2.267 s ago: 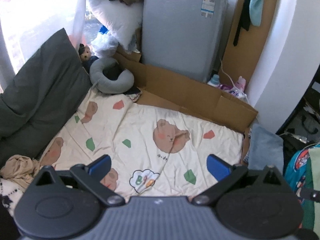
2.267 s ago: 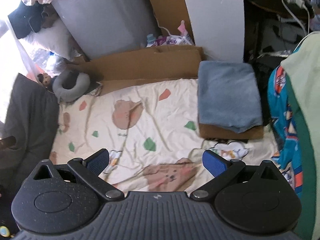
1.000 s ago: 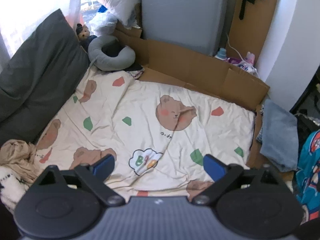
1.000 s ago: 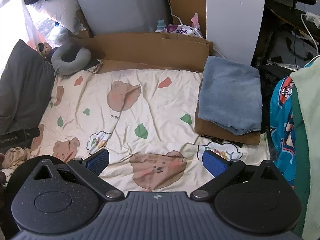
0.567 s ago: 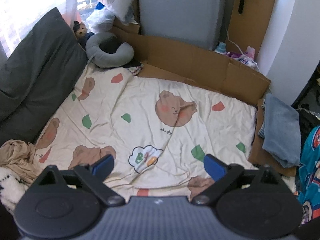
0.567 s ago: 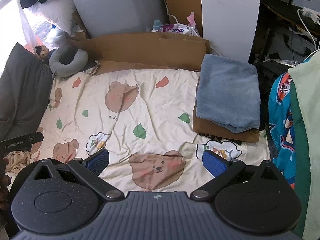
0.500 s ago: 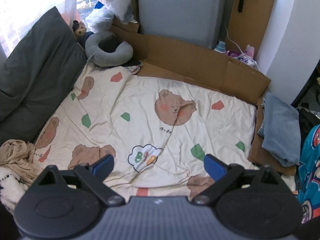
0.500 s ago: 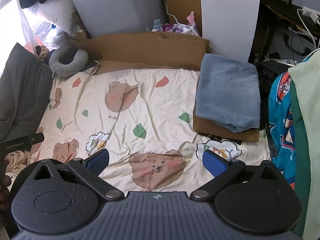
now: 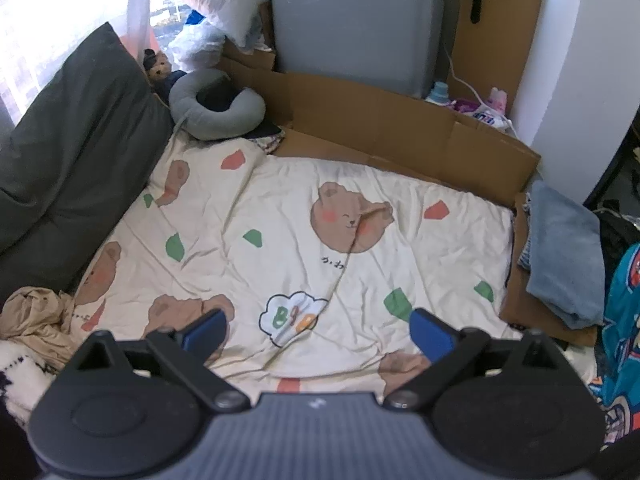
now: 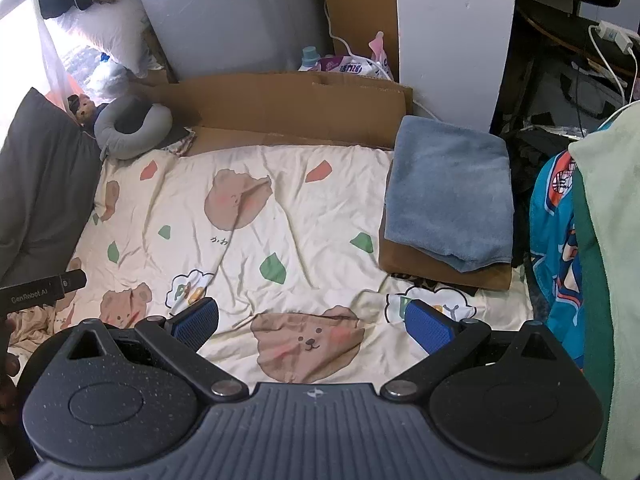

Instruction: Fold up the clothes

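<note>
I hold both the left gripper (image 9: 316, 330) and right gripper (image 10: 312, 324) with jaws apart, empty. The crumpled beige garment (image 9: 34, 316) lies left of the left jaws, on the bed (image 9: 280, 208). Risk: 1 jaw snagging the bedsheet with it.

I see a bear-print sheet (image 9: 280, 216) spread wide, a dark cushion (image 9: 68, 152) at nine o'clock, a grey neck pillow (image 9: 218, 114) at eleven, cardboard (image 9: 400, 128) at twelve, and a grey cabinet (image 9: 356, 16) behind it.
</note>
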Demonstrator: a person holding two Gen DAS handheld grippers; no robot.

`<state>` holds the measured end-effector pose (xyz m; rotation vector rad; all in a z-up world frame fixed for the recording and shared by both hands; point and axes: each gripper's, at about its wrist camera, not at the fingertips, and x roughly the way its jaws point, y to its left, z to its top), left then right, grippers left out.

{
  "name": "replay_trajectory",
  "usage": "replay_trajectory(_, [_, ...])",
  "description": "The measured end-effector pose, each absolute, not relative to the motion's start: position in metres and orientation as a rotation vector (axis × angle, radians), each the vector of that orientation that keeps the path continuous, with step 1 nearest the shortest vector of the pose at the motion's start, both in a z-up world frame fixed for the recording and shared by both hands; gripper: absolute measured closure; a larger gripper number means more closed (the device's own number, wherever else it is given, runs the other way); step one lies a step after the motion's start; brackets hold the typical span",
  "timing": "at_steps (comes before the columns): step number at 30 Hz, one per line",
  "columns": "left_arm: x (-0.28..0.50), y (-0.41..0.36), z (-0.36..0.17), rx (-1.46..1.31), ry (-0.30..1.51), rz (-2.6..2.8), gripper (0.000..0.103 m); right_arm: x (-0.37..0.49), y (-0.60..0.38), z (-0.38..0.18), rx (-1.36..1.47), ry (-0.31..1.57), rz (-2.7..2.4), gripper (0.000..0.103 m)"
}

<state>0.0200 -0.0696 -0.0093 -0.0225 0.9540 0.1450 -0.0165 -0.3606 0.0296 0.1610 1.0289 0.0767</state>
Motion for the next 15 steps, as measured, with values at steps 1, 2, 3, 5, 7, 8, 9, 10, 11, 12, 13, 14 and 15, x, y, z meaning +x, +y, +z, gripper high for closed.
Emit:
replay_trajectory(1, [0.02,-0.0698,-0.0092,-0.023,0.954,0.144,0.004,-0.0166,-0.3597,0.0298,0.155,1.027,0.077,0.001])
replay_trajectory(2, [0.0201,-0.07,-0.0094,-0.022,0.954,0.142,0.003,-0.0167,-0.3587,0.0301,0.148,1.025,0.077,0.001])
replay_trajectory(3, [0.0203,-0.0699,-0.0095,-0.021,0.955,0.142,0.003,-0.0169,-0.3582,0.0305,0.142,1.022,0.076,0.001])
replay_trajectory(5, [0.0205,-0.0702,-0.0095,-0.017,0.956,0.14,0.003,-0.0171,-0.3578,0.0312,0.135,1.018,0.073,0.001])
replay_trajectory(7, [0.0203,-0.0712,-0.0095,-0.01,0.956,0.139,0.003,-0.0174,-0.3576,0.0314,0.131,1.016,0.071,0.001])
replay_trajectory(8, [0.0202,-0.0718,-0.0097,-0.007,0.956,0.14,0.003,-0.0172,-0.3579,0.0313,0.131,1.016,0.071,0.001])
replay_trajectory(9, [0.0202,-0.0725,-0.0099,-0.004,0.956,0.14,0.002,-0.0171,-0.3581,0.0314,0.132,1.014,0.07,0.001])
replay_trajectory(10, [0.0203,-0.0731,-0.01,-0.002,0.957,0.14,0.002,-0.0175,-0.3586,0.0313,0.134,1.012,0.07,0.001])
replay_trajectory(11, [0.0206,-0.0734,-0.0102,-0.001,0.958,0.141,0.002,-0.0178,-0.359,0.0313,0.135,1.01,0.069,0.001])
replay_trajectory(12, [0.021,-0.0735,-0.0103,-0.001,0.96,0.142,0.002,-0.0182,-0.3594,0.0313,0.135,1.008,0.068,0.001])
replay_trajectory(13, [0.0214,-0.0737,-0.0105,-0.001,0.961,0.143,0.002,-0.0181,-0.3598,0.0313,0.135,1.007,0.067,0.001])
replay_trajectory(14, [0.0218,-0.074,-0.0106,-0.002,0.962,0.144,0.002,-0.018,-0.3603,0.0312,0.134,1.006,0.066,0.001])
replay_trajectory(15, [0.0223,-0.0739,-0.0107,-0.002,0.964,0.144,0.001,-0.0181,-0.3605,0.0311,0.133,1.006,0.066,0.001])
